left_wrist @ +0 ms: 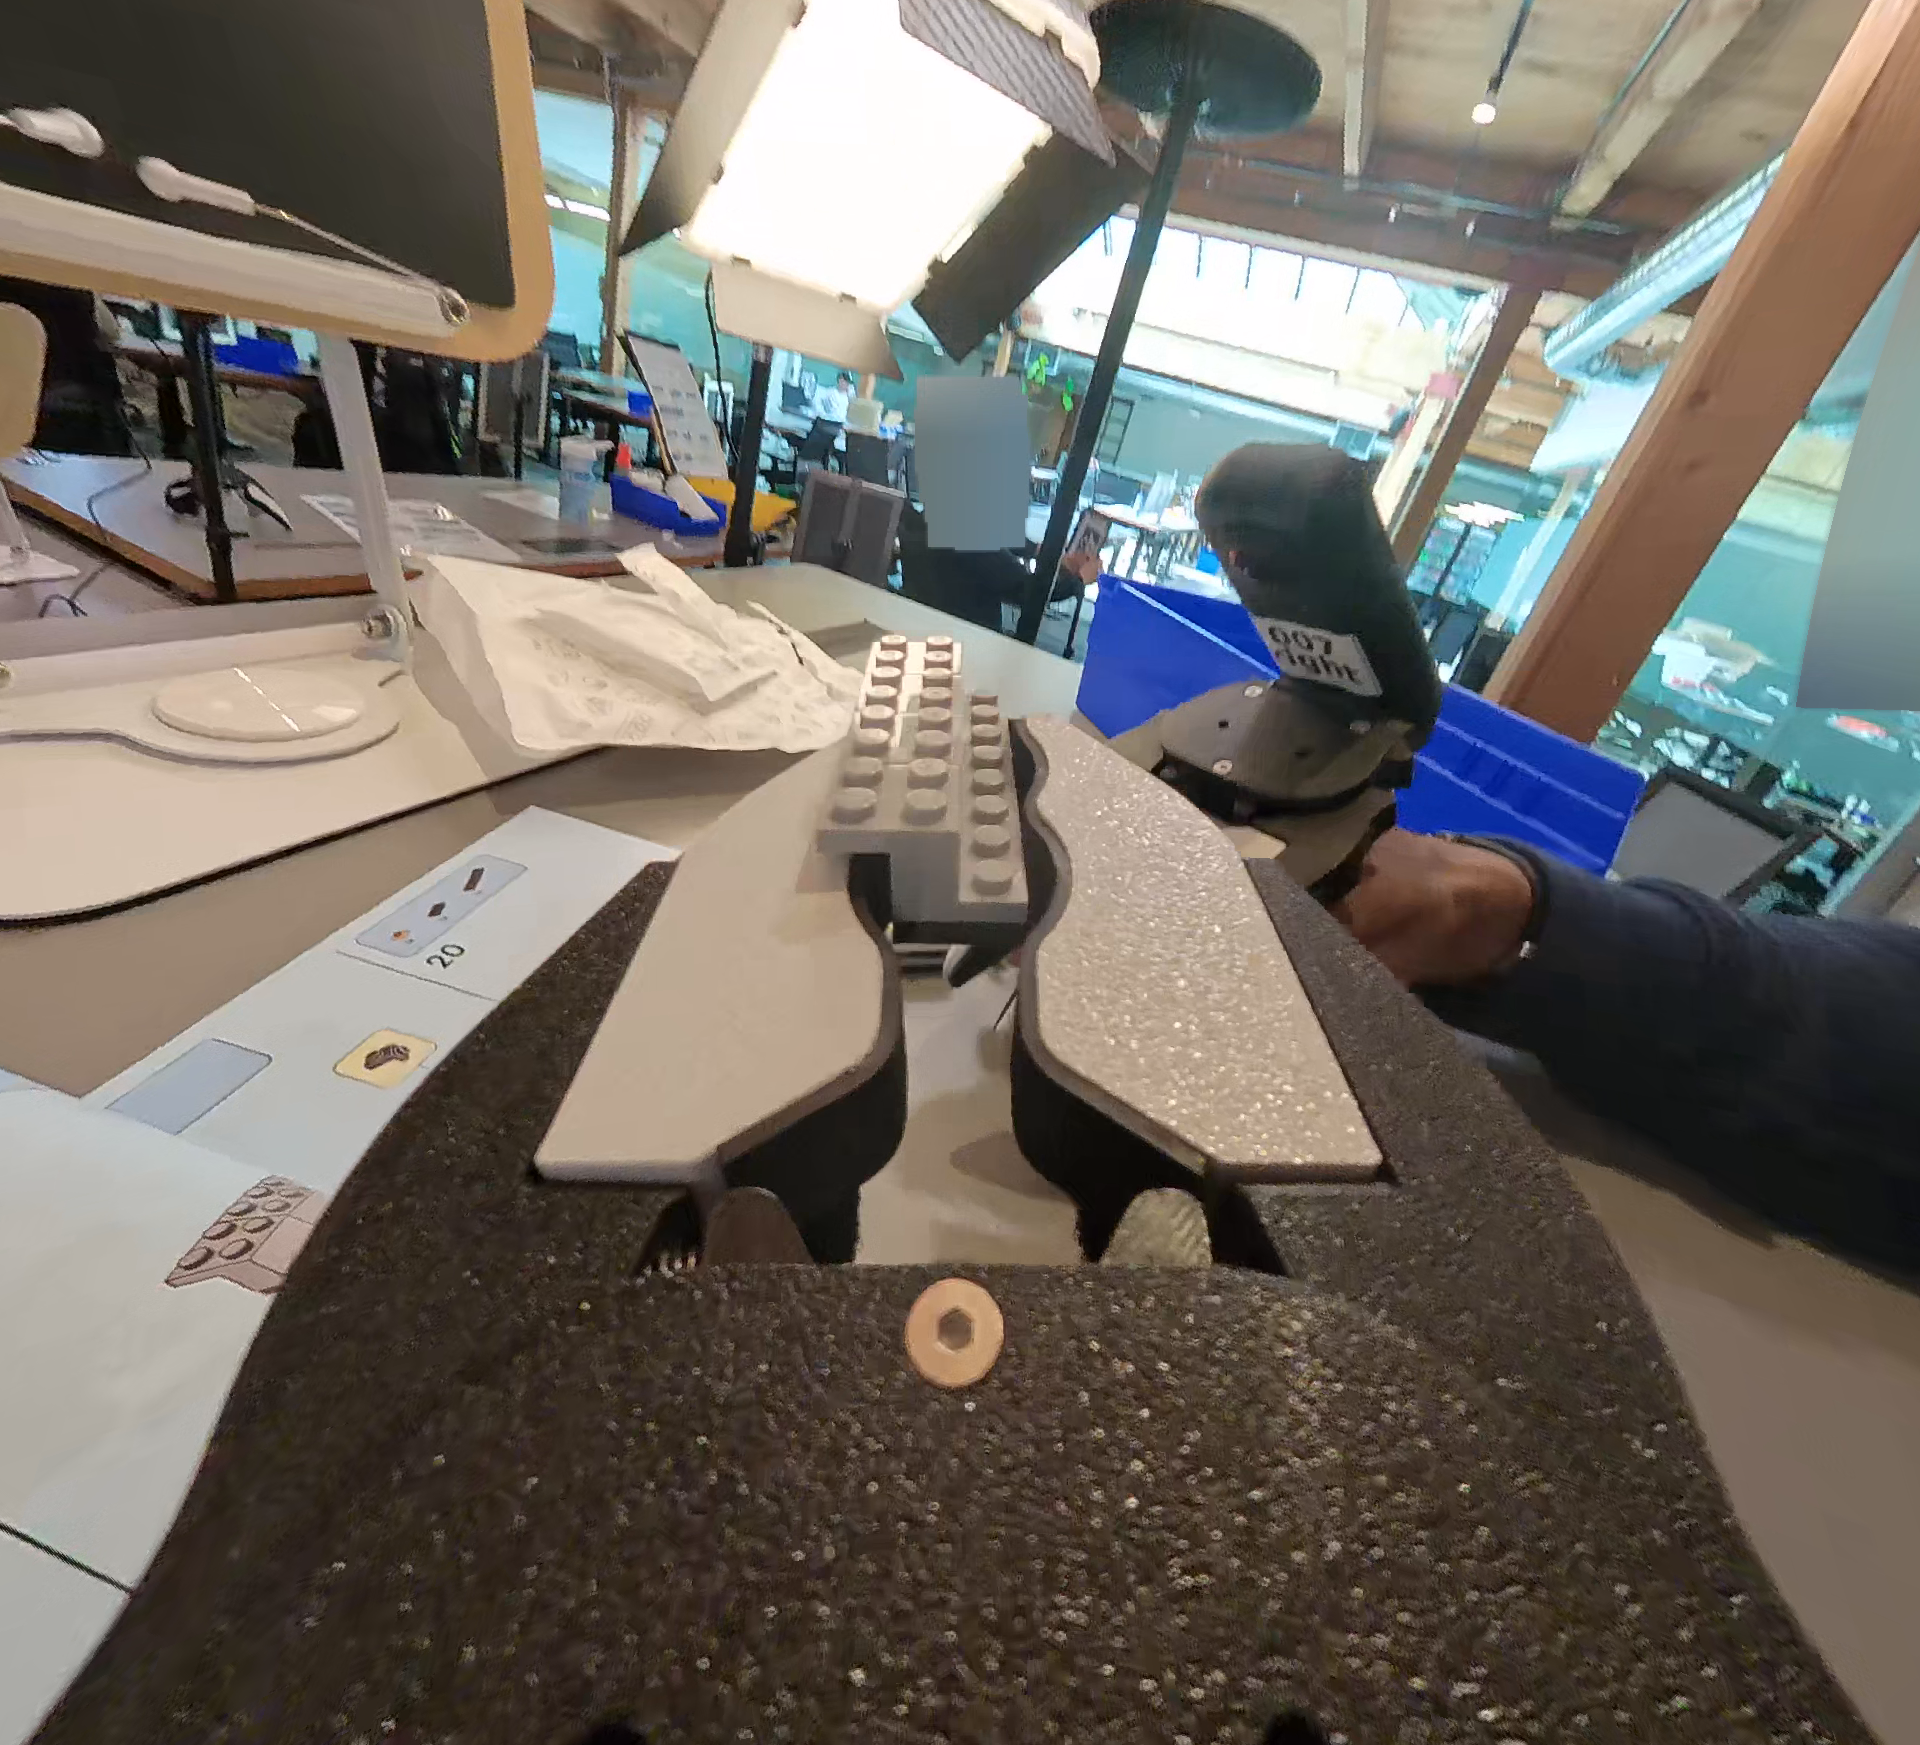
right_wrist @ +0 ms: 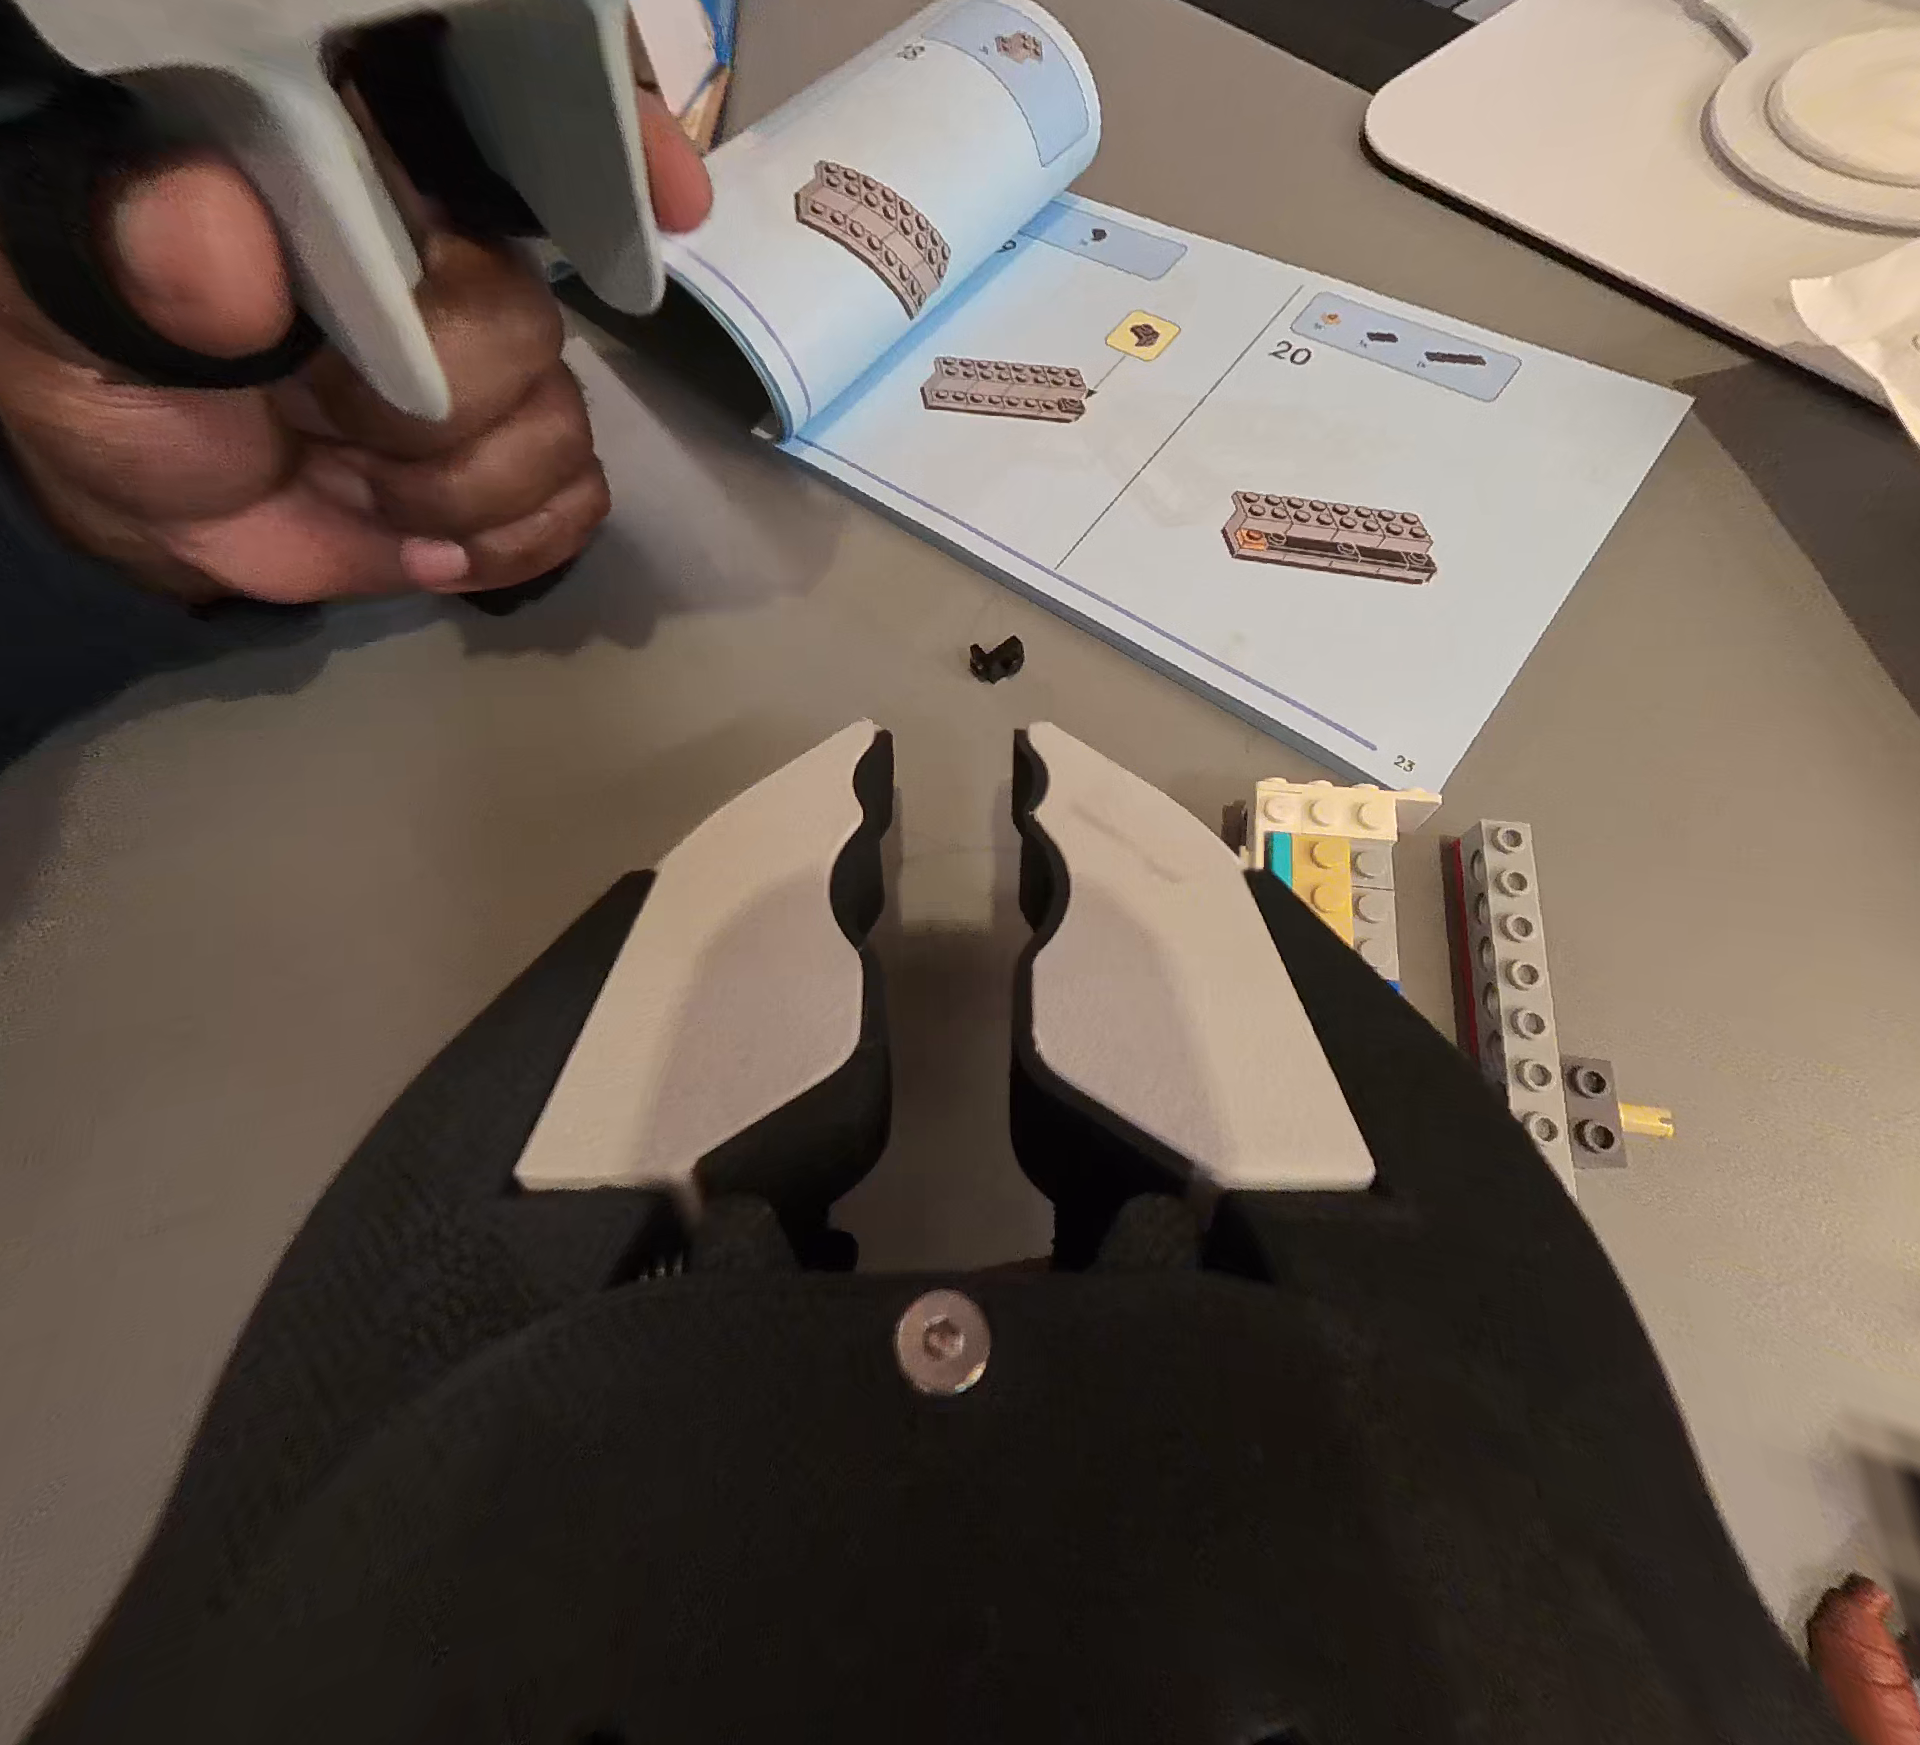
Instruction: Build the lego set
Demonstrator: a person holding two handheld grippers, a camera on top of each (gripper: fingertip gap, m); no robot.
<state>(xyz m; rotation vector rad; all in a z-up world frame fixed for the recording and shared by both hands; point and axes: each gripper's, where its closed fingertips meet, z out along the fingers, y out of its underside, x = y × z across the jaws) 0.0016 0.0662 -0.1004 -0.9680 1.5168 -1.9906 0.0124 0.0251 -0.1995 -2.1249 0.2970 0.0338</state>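
In the left wrist view my left gripper (left_wrist: 940, 812) is shut on a grey studded brick assembly (left_wrist: 925, 760). It holds the assembly by its sides, raised above the table, with the studs facing up. The right gripper's body (left_wrist: 1309, 656), held by a hand (left_wrist: 1444, 906), shows beyond it. In the right wrist view my right gripper (right_wrist: 953, 750) is open and empty, just over the grey table (right_wrist: 520, 812). A small black piece (right_wrist: 995, 659) lies on the table just ahead of its tips. The left gripper (right_wrist: 499, 137) shows blurred at the upper left, in a hand (right_wrist: 312, 469).
An open instruction booklet (right_wrist: 1195, 407) lies ahead. A white, yellow and grey brick build (right_wrist: 1330, 864) and a long grey brick (right_wrist: 1512, 968) lie at the right. A white stand base (right_wrist: 1714, 64), a crumpled white bag (left_wrist: 623, 656) and a blue bin (left_wrist: 1507, 760) are nearby. Spacing between my two grippers at the tips: around 11 cm. To reach the small black piece (right_wrist: 995, 659) in a straight line is about 4 cm for my right fingers, about 12 cm for my left.
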